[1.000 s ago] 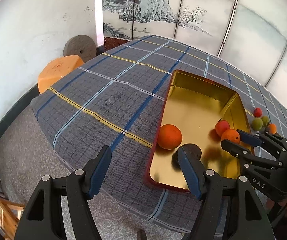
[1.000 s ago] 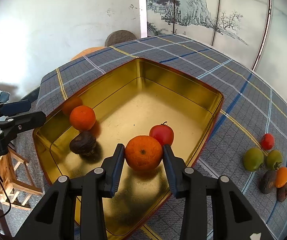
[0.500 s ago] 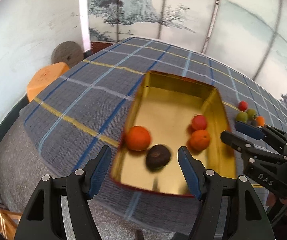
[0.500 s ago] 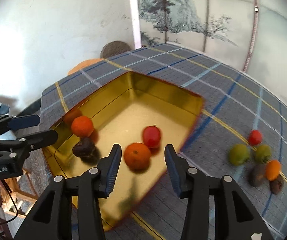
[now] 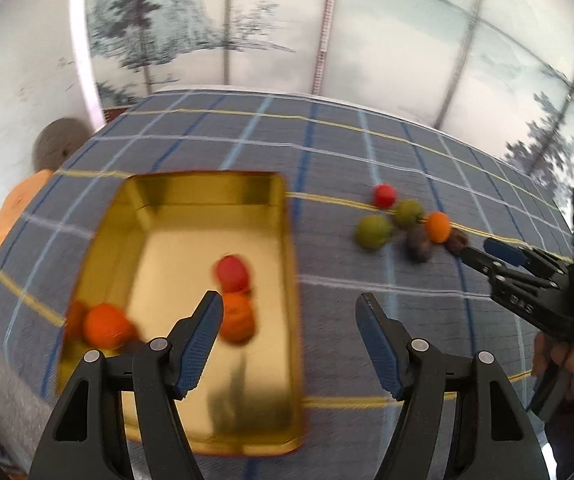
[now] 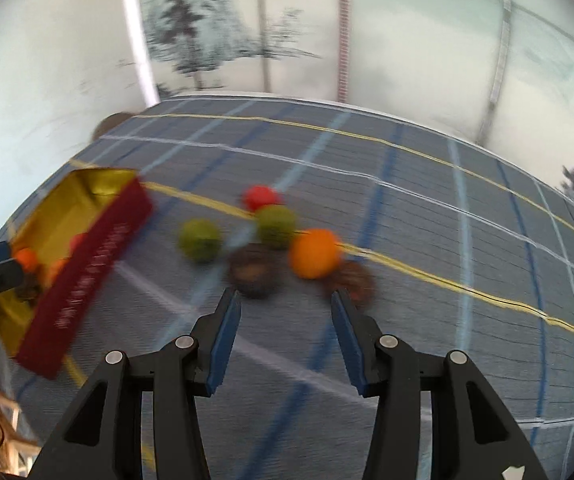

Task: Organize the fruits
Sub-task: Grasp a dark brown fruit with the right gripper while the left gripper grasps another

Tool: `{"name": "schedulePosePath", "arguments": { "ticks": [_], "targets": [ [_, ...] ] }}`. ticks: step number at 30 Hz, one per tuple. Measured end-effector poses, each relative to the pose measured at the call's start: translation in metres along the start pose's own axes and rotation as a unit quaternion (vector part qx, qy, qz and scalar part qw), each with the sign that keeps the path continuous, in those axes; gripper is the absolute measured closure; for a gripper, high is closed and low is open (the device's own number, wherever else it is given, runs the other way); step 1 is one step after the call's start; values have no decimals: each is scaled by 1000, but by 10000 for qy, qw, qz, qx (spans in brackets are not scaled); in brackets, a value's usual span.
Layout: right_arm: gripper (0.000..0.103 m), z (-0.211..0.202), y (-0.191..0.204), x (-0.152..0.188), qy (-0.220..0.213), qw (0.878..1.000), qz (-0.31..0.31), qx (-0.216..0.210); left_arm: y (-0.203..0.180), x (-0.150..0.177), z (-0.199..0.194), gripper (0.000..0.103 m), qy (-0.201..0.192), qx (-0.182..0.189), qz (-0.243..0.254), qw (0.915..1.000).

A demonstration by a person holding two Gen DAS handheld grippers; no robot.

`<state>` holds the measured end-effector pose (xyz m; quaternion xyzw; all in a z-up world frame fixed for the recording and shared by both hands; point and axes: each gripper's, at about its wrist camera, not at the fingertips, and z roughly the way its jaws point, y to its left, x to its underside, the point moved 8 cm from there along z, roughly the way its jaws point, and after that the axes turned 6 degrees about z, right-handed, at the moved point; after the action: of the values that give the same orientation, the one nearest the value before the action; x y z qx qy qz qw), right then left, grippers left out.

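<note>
Above the fruit cluster (image 6: pixel 275 240), right gripper (image 6: pixel 285 312) empty, agape.

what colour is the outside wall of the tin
Dark red with pale lettering; the tin is gold inside. The right wrist view shows it best.

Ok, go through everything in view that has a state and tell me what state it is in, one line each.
left gripper: open, empty.
right gripper: open, empty, facing the loose fruit.
gold tin: open, lidless, holding fruit.
red tomato: inside the tin.
orange fruit: loose on the tablecloth.
green fruits: outside the tin.
</note>
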<state>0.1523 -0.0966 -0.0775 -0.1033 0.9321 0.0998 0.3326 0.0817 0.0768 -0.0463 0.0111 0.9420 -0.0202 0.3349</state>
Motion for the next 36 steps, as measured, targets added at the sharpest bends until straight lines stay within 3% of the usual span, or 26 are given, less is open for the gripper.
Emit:
{"name": "schedulePosePath", "arguments": {
  "ticks": [6,14,17,22,28,30,36],
  "targets": [
    [58,29,-38,-3,187,9996,133,170,-44,-19,26,34,131,263,231,9993],
    [58,55,-35,-4,347,9994,4,50,-79,-32,57,34,284,389,385,9981],
    [68,55,-33,-4,274,9996,-94,30,-88,-32,68,34,352,425,420,9976],
    [69,50,-35,1,227,9996,-121,95,-102,-29,85,34,450,435,553,9965],
    [69,34,-76,12,187,9986,270,418,-118,-29,105,36,586,527,592,9951],
    [69,28,-88,17,178,9979,380,484,-122,-30,112,42,641,562,587,9946],
    [68,21,-105,22,153,9968,592,510,-129,-35,130,47,769,525,519,9943]
  ]
}}
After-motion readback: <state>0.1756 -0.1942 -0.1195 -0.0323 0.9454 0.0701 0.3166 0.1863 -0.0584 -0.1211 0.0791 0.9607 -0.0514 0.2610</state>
